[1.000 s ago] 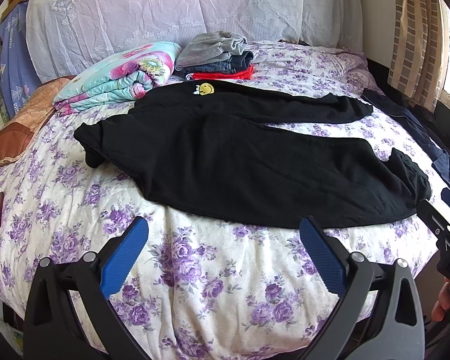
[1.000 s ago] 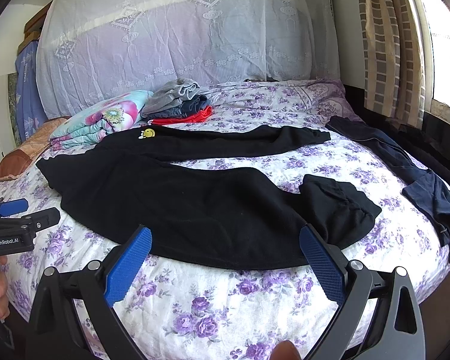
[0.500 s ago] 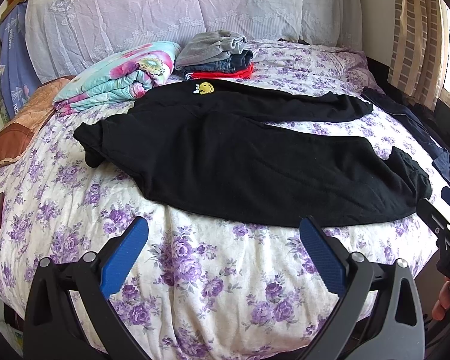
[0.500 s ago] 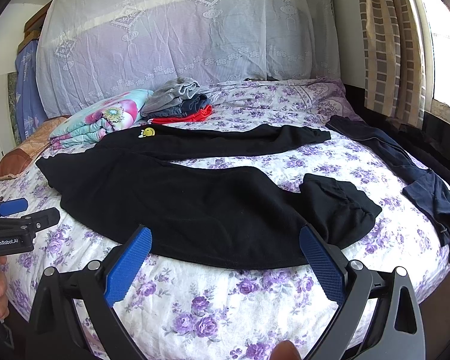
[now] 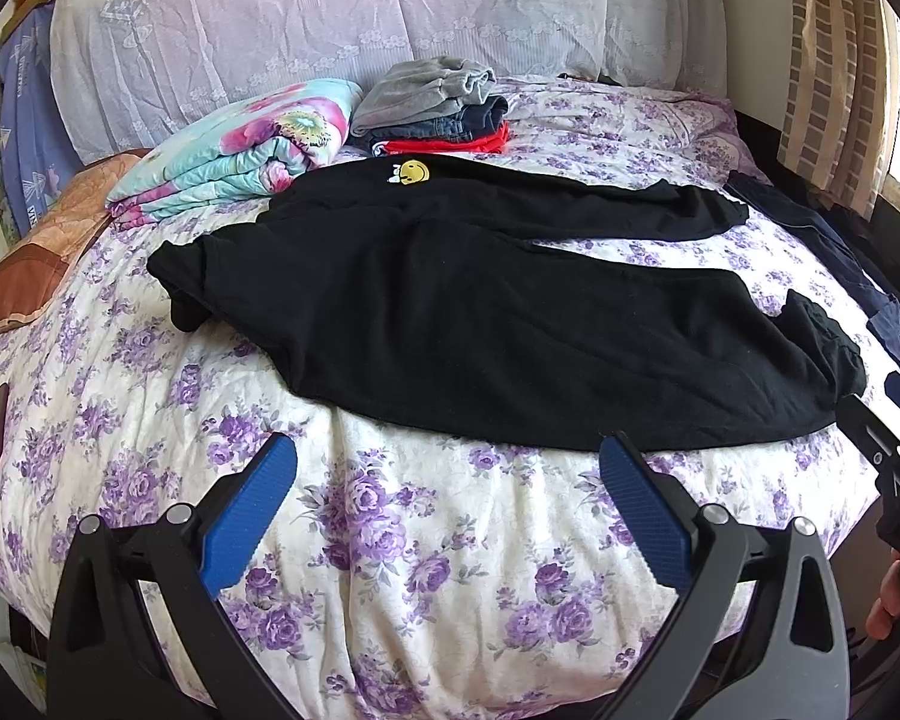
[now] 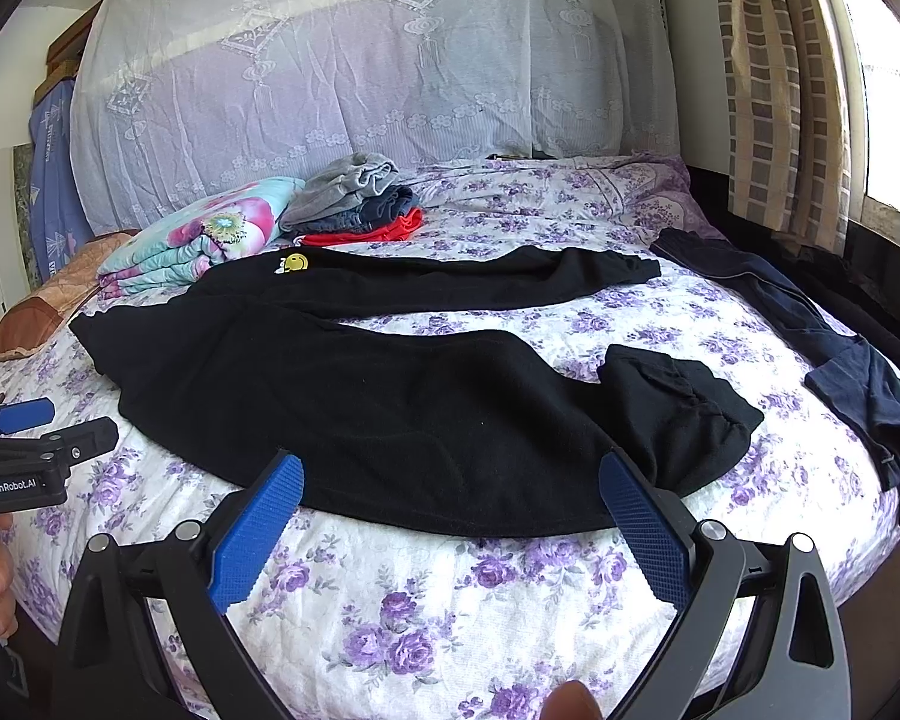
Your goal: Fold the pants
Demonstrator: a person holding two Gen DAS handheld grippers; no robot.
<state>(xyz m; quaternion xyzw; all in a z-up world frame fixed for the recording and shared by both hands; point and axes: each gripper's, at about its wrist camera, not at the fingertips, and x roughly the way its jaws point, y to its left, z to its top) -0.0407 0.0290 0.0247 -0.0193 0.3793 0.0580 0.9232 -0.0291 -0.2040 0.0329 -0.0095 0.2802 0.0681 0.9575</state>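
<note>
Purple-flowered bedding (image 5: 426, 540) filled the lower frame, where we held the left gripper (image 5: 447, 507) and right gripper (image 6: 450, 525) spread wide, gripping nothing. Mid-frame, the black pants (image 5: 480, 324) lay flat, legs splayed rightward. We judged it best to pinch both near-leg ends together and lift evenly. One tool read "GenRobot.AI" (image 6: 11, 487).

Black pants (image 5: 510, 312) lie unfolded on the bed, legs spread, near cuff bunched.
</note>
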